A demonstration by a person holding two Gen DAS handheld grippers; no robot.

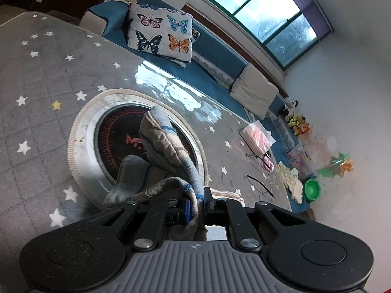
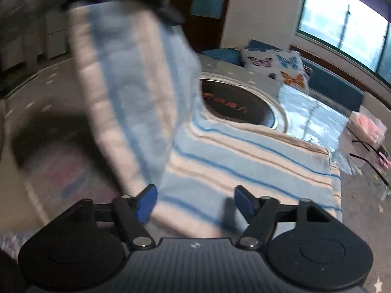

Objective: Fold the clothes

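1. Left wrist view: left gripper (image 1: 195, 206), jaws pressed together on a bunched edge of the striped cloth (image 1: 161, 151). The cloth stands up ahead of the claw, above the round hob (image 1: 97, 122) in the star-patterned table (image 1: 44, 78).

2. Right wrist view: right gripper (image 2: 193, 201), jaws spread, nothing between them. Striped cloth (image 2: 244, 161) lies flat directly ahead, stripes crosswise; a lifted flap rises up-left. Right hand is nearer the flat part.

A soft towel-like cloth (image 2: 244, 156) is striped in pale blue, cream and darker blue. A grey table cover (image 1: 44, 73) is patterned with white stars; a white cushion (image 1: 160, 33) is printed with coloured butterflies.
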